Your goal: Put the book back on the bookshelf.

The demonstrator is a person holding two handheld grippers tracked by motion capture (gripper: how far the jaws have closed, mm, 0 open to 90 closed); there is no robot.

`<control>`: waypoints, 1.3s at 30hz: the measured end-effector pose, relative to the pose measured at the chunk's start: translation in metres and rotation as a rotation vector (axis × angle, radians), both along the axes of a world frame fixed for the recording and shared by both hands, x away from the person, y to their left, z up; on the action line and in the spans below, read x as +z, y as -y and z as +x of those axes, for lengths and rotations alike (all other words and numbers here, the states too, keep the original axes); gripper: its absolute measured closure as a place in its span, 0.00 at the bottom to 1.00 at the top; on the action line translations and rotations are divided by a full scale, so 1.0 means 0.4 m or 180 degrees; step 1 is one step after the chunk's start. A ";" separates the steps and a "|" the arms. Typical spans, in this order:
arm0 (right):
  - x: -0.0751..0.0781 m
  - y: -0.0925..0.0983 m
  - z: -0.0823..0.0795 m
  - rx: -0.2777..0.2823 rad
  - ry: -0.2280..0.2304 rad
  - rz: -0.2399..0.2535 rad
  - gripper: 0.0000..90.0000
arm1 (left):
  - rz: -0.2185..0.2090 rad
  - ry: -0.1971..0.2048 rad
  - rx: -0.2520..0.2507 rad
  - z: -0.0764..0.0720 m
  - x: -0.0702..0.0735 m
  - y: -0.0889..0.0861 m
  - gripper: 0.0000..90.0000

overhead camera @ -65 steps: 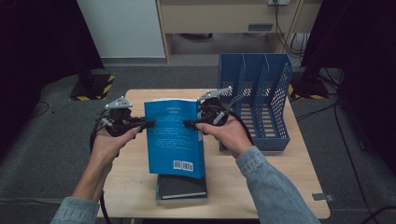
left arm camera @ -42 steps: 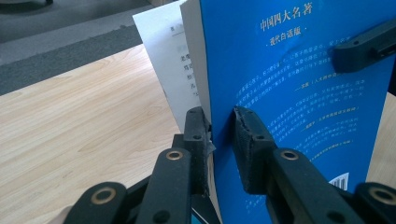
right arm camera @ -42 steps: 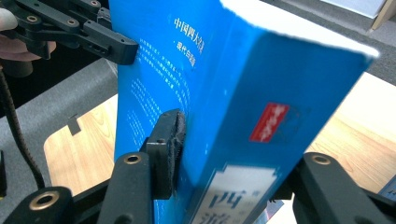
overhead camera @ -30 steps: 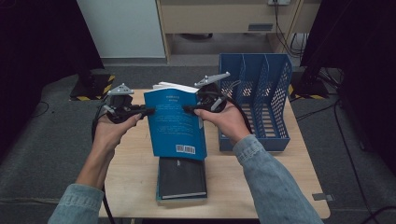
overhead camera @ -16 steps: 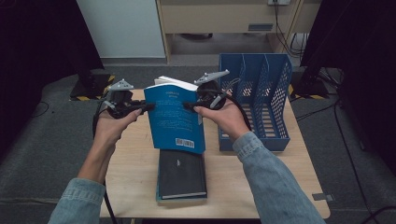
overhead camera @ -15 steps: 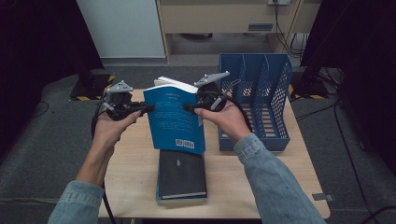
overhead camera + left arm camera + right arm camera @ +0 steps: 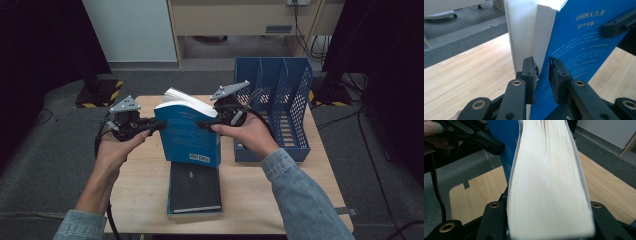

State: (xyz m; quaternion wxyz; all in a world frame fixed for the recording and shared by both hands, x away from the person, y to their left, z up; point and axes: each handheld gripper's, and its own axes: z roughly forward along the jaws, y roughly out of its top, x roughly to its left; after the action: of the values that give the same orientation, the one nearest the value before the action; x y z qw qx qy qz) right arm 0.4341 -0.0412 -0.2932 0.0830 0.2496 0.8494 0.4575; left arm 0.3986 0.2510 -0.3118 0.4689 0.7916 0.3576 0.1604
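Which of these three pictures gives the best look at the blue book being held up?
The high view: it shows the whole blue book upright between both grippers, above a dark book. The left gripper view gives a close look at its printed cover and page edge; the right gripper view looks at its cream page block.

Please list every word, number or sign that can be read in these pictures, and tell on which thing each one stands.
"中国四大名著": white title line on the cover of the blue book.
Smaller white lines under that title: too small to read.
Barcode label at the cover's lower edge: blurred.
Dark book on the table: its small mark is unreadable.
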 end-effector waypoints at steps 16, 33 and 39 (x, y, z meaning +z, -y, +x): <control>0.017 -0.037 0.008 0.0114 0.0070 -0.0250 0.63 | -0.0047 0.0063 0.0053 -0.014 -0.009 0.005 0.82; 0.013 -0.029 0.008 0.0144 0.0068 -0.0188 0.65 | -0.0178 -0.0010 0.0565 -0.054 -0.160 -0.048 0.51; 0.009 -0.025 0.013 0.0111 0.0035 -0.0125 0.66 | -0.0161 -0.0108 0.0765 -0.077 -0.257 -0.066 0.39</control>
State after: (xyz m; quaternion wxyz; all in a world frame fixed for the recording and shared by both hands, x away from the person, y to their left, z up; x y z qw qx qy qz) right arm 0.4394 -0.0311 -0.2895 0.0846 0.2305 0.8620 0.4435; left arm 0.3677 0.2772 -0.4145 0.4600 0.7335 0.4617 0.1929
